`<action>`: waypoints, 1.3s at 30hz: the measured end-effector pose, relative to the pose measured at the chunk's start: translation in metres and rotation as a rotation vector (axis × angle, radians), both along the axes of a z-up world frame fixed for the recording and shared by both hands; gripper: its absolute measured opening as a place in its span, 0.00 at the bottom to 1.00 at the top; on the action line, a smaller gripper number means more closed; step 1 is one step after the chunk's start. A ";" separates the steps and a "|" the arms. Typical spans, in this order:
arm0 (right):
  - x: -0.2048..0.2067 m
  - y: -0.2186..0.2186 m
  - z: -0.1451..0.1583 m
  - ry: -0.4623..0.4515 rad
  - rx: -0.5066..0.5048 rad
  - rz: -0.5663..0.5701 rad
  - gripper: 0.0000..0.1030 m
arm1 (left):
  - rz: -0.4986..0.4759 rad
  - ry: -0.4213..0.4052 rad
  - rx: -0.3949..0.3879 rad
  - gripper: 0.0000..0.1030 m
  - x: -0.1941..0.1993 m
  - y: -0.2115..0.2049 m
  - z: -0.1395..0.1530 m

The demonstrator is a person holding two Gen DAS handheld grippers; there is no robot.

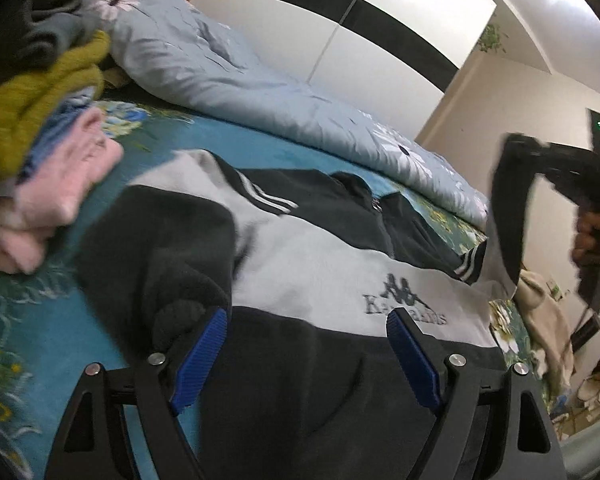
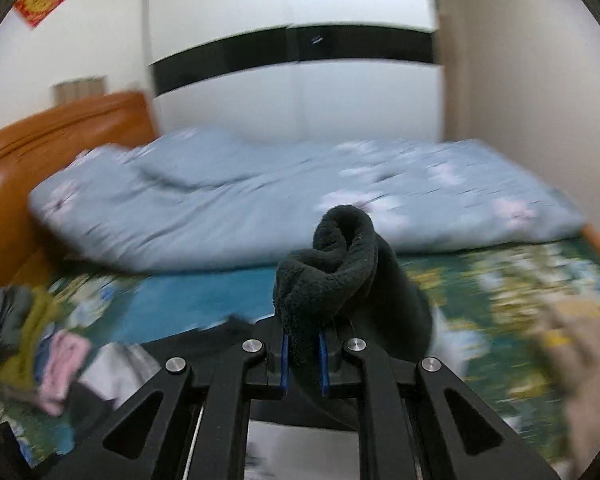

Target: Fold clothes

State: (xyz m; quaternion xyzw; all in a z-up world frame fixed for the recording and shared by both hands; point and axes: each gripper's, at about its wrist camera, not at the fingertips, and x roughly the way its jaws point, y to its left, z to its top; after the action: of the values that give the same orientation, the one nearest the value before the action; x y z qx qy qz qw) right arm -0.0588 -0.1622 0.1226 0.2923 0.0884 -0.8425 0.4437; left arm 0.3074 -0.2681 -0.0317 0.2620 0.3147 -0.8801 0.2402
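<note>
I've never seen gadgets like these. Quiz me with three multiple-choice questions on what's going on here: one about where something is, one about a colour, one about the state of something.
1. Where does the pile of folded clothes lie, seen from the left gripper's camera?
A. To the left of the sweatshirt, on the bed
B. On the floor
C. On top of the quilt

2. What colour are the pads on the left gripper fingers?
A. Red
B. Blue
C. White

3. What is the right gripper doing?
A. Hanging open over the bed
B. Pinching a dark sleeve
C. Gripping a pillow

Answers:
1 A: the yellow, blue and pink pile sits left of the black and grey sweatshirt on the teal sheet.
2 B: both ribbed pads are blue.
3 B: the fingers are closed on the dark sleeve.
</note>
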 end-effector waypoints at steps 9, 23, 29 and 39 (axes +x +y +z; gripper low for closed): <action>0.083 -0.111 -0.106 -0.177 0.107 0.190 0.11 | 0.094 -0.022 0.013 0.82 0.039 -0.023 0.001; 0.118 -0.129 -0.174 -0.269 0.218 0.320 0.49 | 0.129 -0.087 0.096 0.83 0.040 -0.038 -0.017; 0.093 -0.062 -0.144 -0.277 0.027 0.357 0.54 | 0.086 -0.107 0.074 0.83 0.001 -0.042 -0.004; -0.029 0.082 -0.157 -0.324 -0.180 -0.160 0.55 | -0.018 -0.288 -0.061 0.83 -0.158 -0.083 0.011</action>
State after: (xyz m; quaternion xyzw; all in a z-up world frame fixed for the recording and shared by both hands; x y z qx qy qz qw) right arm -0.0880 -0.0804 -0.0340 0.3895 -0.0834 -0.8215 0.4081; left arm 0.1496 -0.3516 -0.0206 0.3811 0.2477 -0.8446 0.2828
